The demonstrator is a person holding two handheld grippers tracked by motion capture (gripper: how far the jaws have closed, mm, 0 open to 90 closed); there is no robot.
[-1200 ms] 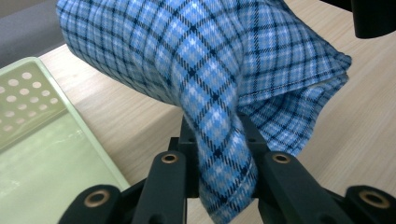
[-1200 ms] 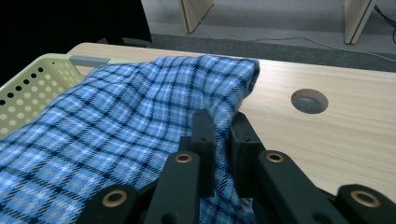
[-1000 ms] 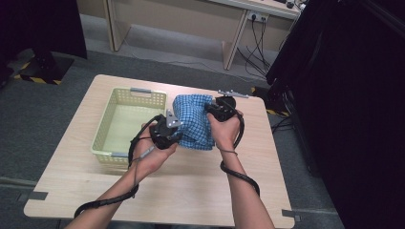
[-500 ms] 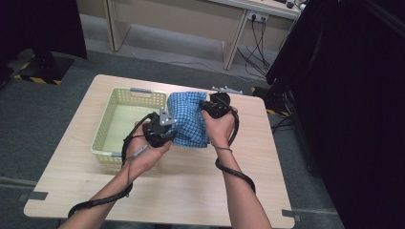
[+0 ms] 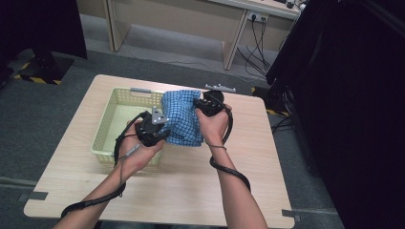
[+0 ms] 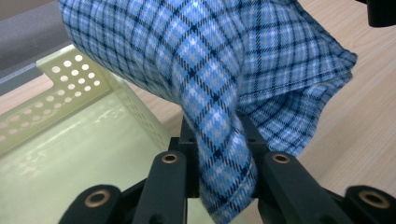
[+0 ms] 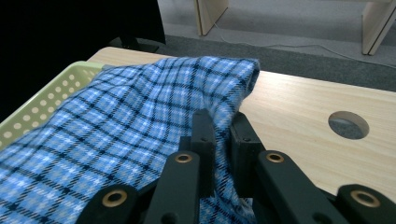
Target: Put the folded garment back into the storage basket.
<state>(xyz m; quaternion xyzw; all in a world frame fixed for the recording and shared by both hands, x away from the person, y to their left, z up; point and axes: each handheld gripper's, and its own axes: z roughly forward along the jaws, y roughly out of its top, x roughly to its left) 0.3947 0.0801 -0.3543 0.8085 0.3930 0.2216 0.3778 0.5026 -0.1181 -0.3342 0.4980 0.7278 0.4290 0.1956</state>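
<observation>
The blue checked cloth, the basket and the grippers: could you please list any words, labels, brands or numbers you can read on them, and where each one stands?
There is no readable text.
Blue checked cloth: pattern only, no tag or label visible.
Pale green basket: perforated walls, no marking.
Left gripper and right gripper, both shut on the cloth: plain black jaws, no lettering.
Table: bare wood with a round hole, nothing printed.

Soft woven checked cloth [image 6: 224, 60], matt blue. Pale green basket [image 5: 107, 131] of glossy perforated plastic. Desk [image 5: 191, 191] of smooth light wood grain. Matt black plastic on left gripper [image 6: 223, 140] and right gripper [image 7: 222, 126].
</observation>
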